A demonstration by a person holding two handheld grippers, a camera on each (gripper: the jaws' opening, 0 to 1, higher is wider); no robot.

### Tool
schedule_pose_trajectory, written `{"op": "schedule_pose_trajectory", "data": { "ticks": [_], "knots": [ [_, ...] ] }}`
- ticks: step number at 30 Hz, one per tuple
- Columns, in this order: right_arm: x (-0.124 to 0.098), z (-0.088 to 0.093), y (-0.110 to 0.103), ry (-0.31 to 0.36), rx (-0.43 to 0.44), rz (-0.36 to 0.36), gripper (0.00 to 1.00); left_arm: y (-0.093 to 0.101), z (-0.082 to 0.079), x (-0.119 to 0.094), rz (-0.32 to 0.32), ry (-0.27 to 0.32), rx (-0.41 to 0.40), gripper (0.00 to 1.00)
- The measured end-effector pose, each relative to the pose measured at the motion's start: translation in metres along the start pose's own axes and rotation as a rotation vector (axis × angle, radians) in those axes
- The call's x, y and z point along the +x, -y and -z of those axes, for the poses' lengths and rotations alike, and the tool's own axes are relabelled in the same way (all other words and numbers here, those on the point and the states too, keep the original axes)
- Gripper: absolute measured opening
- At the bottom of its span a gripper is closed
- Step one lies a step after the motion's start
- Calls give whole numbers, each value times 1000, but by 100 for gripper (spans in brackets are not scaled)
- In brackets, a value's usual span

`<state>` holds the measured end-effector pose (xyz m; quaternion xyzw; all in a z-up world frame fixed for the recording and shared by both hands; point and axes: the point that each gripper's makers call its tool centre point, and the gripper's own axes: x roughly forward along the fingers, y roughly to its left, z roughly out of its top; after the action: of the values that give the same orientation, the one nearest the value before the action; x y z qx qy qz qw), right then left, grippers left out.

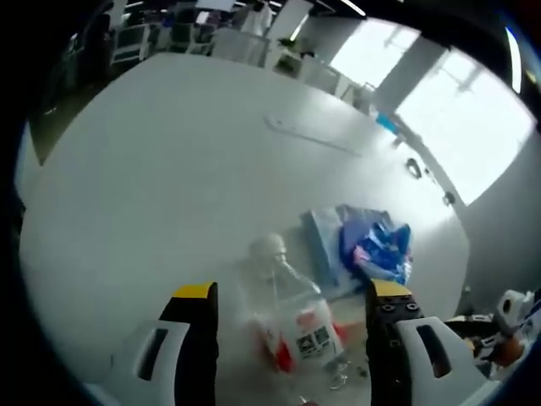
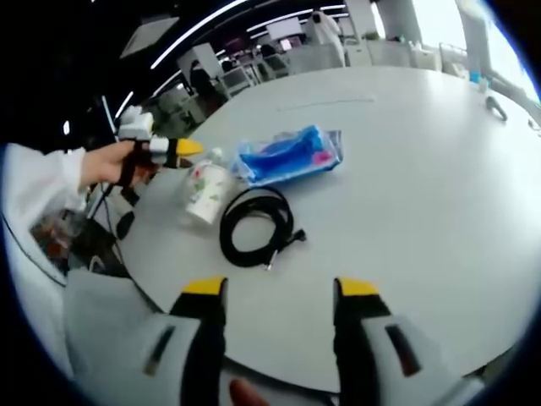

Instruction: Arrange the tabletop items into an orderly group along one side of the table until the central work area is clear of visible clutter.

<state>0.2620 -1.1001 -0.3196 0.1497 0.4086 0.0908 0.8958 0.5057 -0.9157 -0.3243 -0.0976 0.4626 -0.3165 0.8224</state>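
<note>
Left gripper stands with its two yellow-tipped jaws spread apart on either side of a clear plastic bottle, which lies on the white table. The bottle carries a red and white label and its cap end points away from the camera; the picture is blurred there, so whether either jaw touches the bottle cannot be told. Just beyond the bottle, toward the far edge of the table, lies a blue plastic packet on a pale flat sheet.

Right gripper hovers above the same table with its jaws wide apart and nothing between them. From this view the bottle lies near the table's left edge, and a coil of black cable lies just beside it, on the side nearer the camera. The blue packet rests on the far side of the bottle, close to its cap end. The left gripper comes in from the left, held in a person's hand with a white sleeve, its yellow tips right at the bottle's cap end. Beyond the bottle the wide middle of the table lies bare, and desks and chairs stand behind it in the room.
</note>
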Motion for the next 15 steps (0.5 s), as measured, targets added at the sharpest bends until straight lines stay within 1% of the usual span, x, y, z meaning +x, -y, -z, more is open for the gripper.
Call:
{"op": "schedule_pose_trajectory", "data": {
  "ticks": [10, 15],
  "knots": [
    [4, 0, -1, -3, -5, -6, 48, 2, -1, 11, -15, -13, -25, 64],
    [4, 1, 0, -8, -4, -9, 48, 4, -3, 17, -23, -20, -24, 62]
  ]
}}
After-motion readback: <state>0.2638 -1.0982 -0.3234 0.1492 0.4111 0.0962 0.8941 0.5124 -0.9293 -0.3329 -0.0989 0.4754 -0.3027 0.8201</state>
